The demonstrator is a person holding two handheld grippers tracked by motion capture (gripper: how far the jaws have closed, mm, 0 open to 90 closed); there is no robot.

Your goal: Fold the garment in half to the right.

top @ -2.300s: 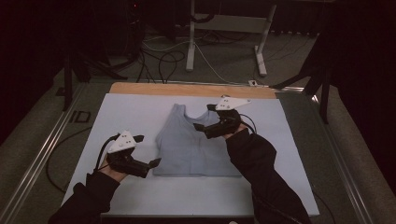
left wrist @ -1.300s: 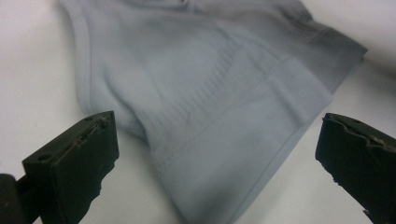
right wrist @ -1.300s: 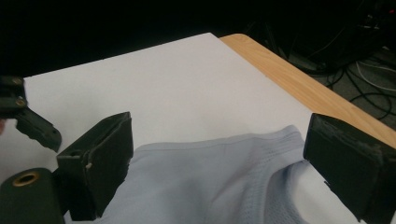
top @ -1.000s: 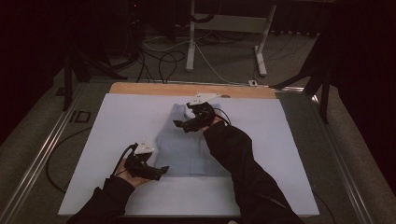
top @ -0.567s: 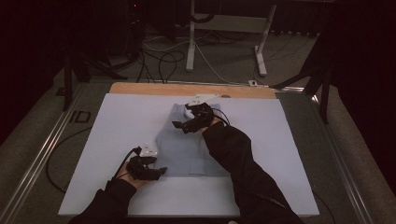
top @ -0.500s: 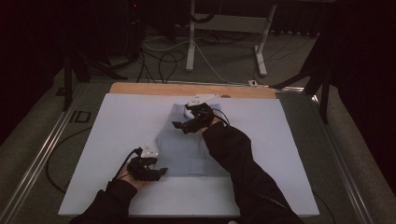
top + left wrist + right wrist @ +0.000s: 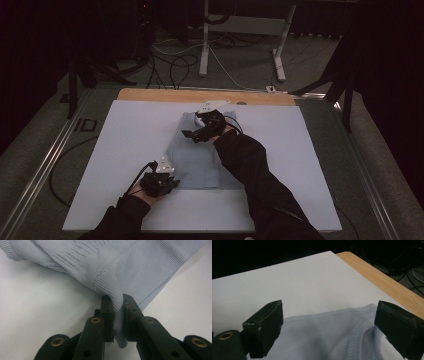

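Tank top [image 7: 200, 152], pale blue, lay flat mid-table on the white board [image 7: 125, 130]. Left gripper [image 7: 117, 302] had just been closing and pinched the hem corner. Right gripper [image 7: 328, 322] sat wide open over the shoulder strap, gripping nothing. Imo pulling w/ just that thin pinch could've slipped it or bunched the fabric.

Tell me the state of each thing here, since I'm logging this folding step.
Pale blue top: lying on the white sheet, left side folded inward.
Left gripper: jaws just closed, shut on the top's bottom corner.
Right gripper: jaws wide open over the top's upper edge, pads not pressing on it.
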